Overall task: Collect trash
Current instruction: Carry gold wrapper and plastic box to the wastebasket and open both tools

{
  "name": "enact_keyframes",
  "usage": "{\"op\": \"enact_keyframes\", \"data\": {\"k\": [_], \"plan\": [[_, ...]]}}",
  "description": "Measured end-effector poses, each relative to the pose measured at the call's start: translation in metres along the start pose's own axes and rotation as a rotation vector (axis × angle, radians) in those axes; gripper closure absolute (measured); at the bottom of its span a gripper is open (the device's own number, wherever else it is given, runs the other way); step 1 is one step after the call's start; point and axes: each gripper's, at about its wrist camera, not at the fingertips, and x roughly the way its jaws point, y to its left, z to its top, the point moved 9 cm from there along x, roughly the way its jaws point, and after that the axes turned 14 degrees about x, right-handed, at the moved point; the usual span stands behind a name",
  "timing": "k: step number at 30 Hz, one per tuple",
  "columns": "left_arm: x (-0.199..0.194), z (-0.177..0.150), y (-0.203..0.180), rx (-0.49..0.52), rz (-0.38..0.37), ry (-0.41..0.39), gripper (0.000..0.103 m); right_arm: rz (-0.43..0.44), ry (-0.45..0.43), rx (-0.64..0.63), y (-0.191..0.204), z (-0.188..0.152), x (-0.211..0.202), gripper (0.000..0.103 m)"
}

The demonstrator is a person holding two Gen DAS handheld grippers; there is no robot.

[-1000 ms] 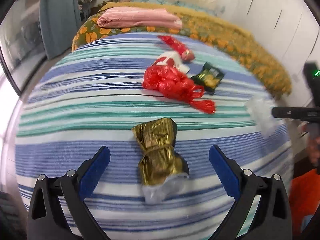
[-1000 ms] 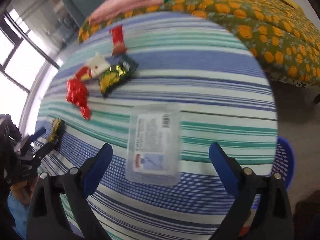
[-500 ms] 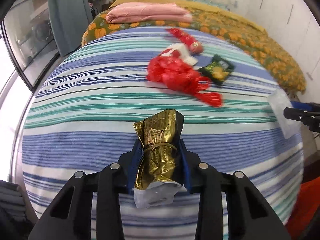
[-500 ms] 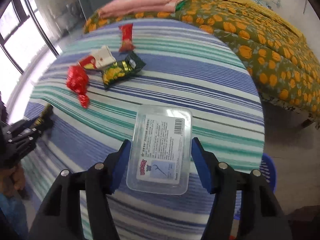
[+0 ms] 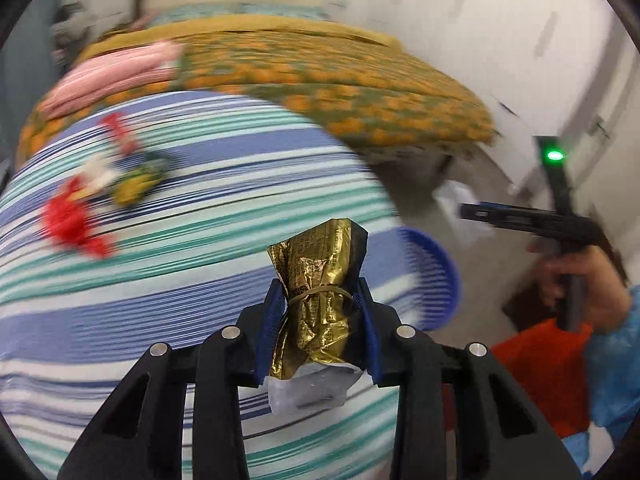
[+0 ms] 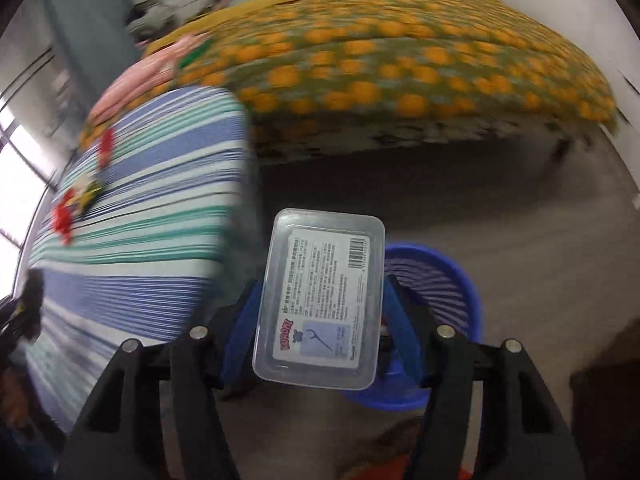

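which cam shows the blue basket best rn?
Right wrist. The blue basket sits on the floor just behind the clear plastic box in the right gripper, with its rim and slatted wall visible. Left wrist catches only a blurred part of it past the striped bed's edge.

Gold wrapper, blue basket, blue-green striped sheet.

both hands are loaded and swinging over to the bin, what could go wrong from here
The clear plastic box is pinched only by its side walls in the right gripper, so it might slip out short of the blue basket. The gold wrapper in the left gripper is over the bed's edge; released now, it could miss.
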Motion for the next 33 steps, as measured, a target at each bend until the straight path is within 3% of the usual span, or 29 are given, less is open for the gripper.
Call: {"op": "enact_keyframes", "data": {"k": [6, 10, 19, 21, 22, 23, 24, 29, 33], "plan": [[0.066, 0.044, -0.101, 0.094, -0.101, 0.038, 0.067, -0.048, -0.013, 0.103, -0.076, 0.010, 0.016, 0.043], [0.121, 0.054, -0.139, 0.108, -0.109, 0.091, 0.067, -0.036, -0.021, 0.174, -0.116, 0.009, 0.029, 0.042], [0.230, 0.049, -0.162, 0.083, -0.106, 0.186, 0.064, 0.029, 0.003, 0.225, -0.139, 0.009, 0.040, 0.042], [0.242, 0.051, -0.159, 0.074, -0.091, 0.181, 0.051, 0.056, 0.007, 0.247, -0.139, 0.011, 0.043, 0.039], [0.247, 0.053, -0.154, 0.064, -0.075, 0.180, 0.035, 0.069, 0.004, 0.257, -0.139, 0.012, 0.043, 0.033], [0.249, 0.056, -0.150, 0.050, -0.061, 0.174, 0.031, 0.074, -0.013, 0.275, -0.141, 0.015, 0.042, 0.018], [0.248, 0.058, -0.147, 0.041, -0.059, 0.170, 0.030, 0.078, -0.035, 0.287, -0.143, 0.019, 0.038, 0.016], [0.214, 0.074, -0.148, 0.068, -0.051, 0.090, 0.014, 0.065, -0.090, 0.304, -0.145, 0.030, 0.028, 0.015], [0.159, 0.077, -0.144, 0.123, -0.007, 0.006, 0.010, -0.020, -0.151, 0.271, -0.145, 0.033, 0.021, 0.011]]}}
